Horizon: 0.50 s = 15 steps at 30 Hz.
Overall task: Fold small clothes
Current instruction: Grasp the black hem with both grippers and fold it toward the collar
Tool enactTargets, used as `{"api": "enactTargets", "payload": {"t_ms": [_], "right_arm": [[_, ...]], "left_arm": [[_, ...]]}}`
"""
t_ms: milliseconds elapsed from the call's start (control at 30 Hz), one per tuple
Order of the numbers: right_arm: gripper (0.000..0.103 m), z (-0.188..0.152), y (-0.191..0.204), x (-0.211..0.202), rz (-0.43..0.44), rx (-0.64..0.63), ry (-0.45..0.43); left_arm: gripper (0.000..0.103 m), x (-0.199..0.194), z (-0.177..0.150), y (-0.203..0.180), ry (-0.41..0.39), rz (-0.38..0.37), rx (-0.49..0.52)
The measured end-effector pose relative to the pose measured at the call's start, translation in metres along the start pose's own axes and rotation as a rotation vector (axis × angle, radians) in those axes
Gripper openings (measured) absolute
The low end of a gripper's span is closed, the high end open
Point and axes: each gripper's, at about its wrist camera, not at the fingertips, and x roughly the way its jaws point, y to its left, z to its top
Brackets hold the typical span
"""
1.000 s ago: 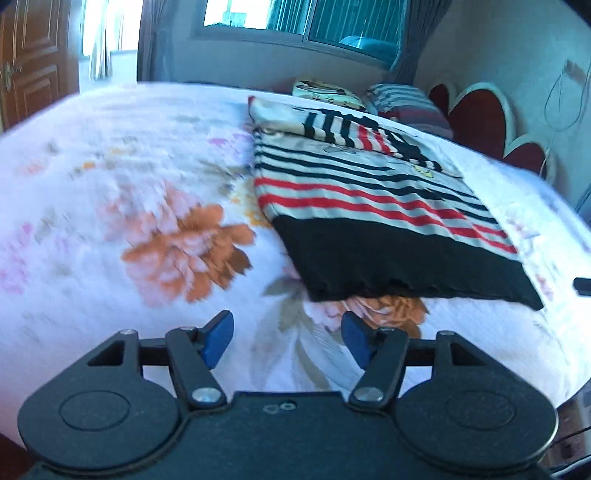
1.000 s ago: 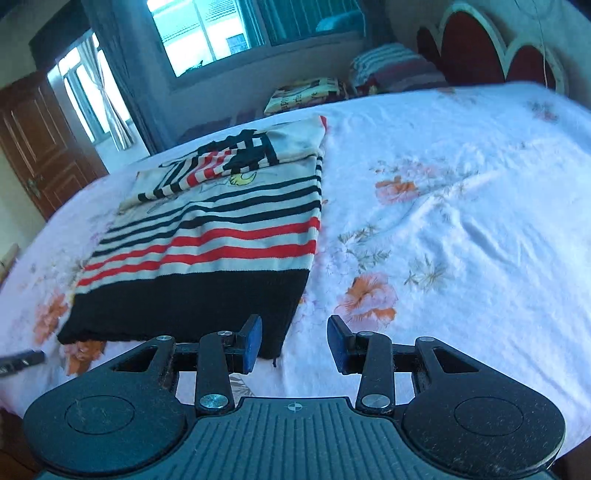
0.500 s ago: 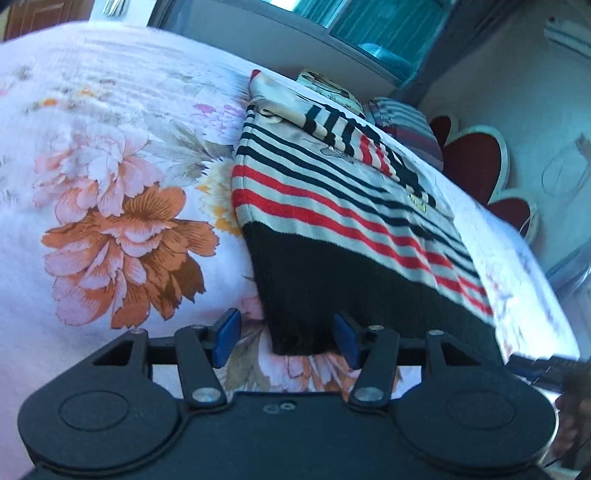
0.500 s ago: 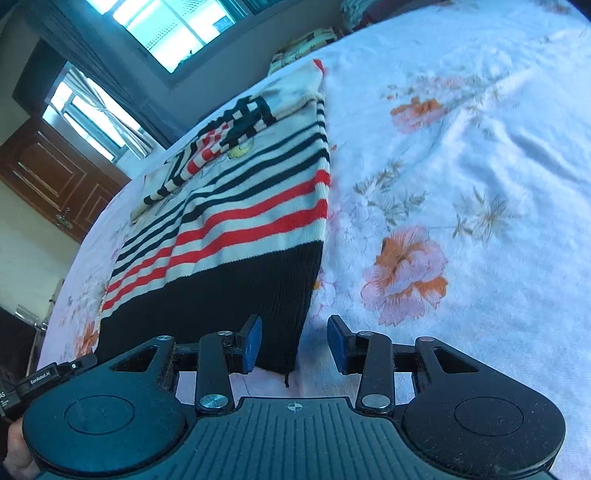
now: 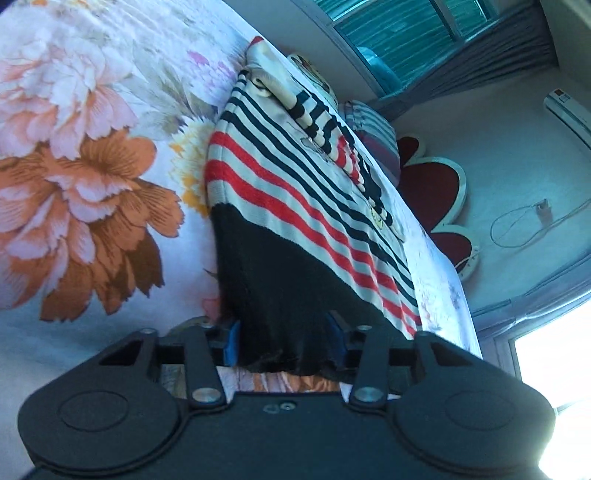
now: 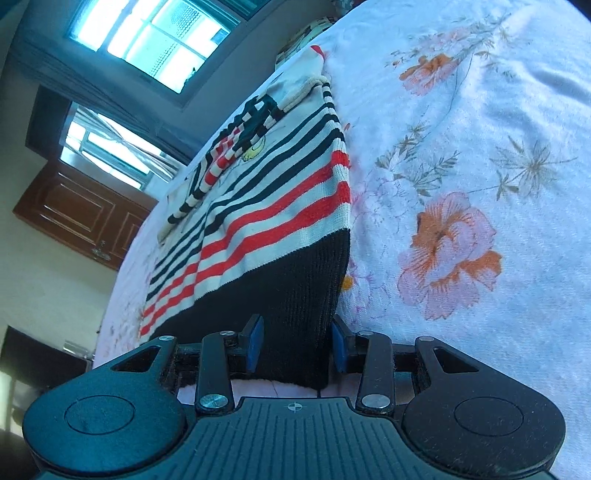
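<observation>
A small knit sweater [image 5: 295, 206], cream with red and navy stripes and a wide black hem, lies flat on the floral bedsheet [image 5: 74, 184]; its sleeves are folded across the upper part. My left gripper [image 5: 284, 339] is open with its blue pads either side of the hem's left corner, the black cloth between the jaws. In the right wrist view the same sweater [image 6: 266, 206] lies ahead, and my right gripper [image 6: 297, 345] is open with the hem's right corner between its pads.
The bedsheet [image 6: 480, 147] stretches wide to the right of the sweater. Pillows [image 5: 373, 125] and a red scalloped headboard [image 5: 432, 184] stand at the far end. A window [image 6: 155, 33] and a wooden door [image 6: 81, 214] lie beyond the bed.
Both grippers have moved forward and down to the sweater's black hem and tilted sideways. The hem corners now sit between their open jaws.
</observation>
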Motion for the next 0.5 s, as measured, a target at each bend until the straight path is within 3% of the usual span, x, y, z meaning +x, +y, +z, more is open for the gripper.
{"api": "enactTargets", "payload": {"t_ms": [33,67,100,133,200,367,433,500], "right_arm": [[0.039,0.001,-0.001,0.001,0.020,0.009,0.005],[0.036,0.001,0.000,0.003,0.032,0.005,0.013],[0.024,0.001,0.004,0.004,0.026,-0.017,0.016],[0.005,0.001,0.007,0.004,0.016,-0.045,0.021],[0.005,0.000,0.012,-0.001,0.009,-0.060,-0.007],[0.005,-0.011,0.024,-0.032,0.043,-0.117,-0.109],[0.005,-0.014,0.022,-0.032,0.027,-0.131,-0.109],[0.005,-0.015,0.015,-0.013,-0.062,-0.143,-0.033]], "left_arm": [[0.029,0.003,0.001,0.000,0.007,0.000,0.002],[0.011,0.007,0.001,-0.001,0.024,0.005,0.003],[0.005,0.011,0.002,-0.002,0.033,0.031,0.012],[0.004,0.012,0.001,-0.005,0.023,0.046,0.029],[0.003,0.007,-0.002,-0.013,-0.026,0.049,0.058],[0.003,-0.023,-0.015,-0.020,-0.171,-0.023,0.102],[0.003,-0.017,-0.019,-0.015,-0.148,0.044,0.127],[0.003,-0.002,-0.023,-0.006,-0.094,0.107,0.117]]}}
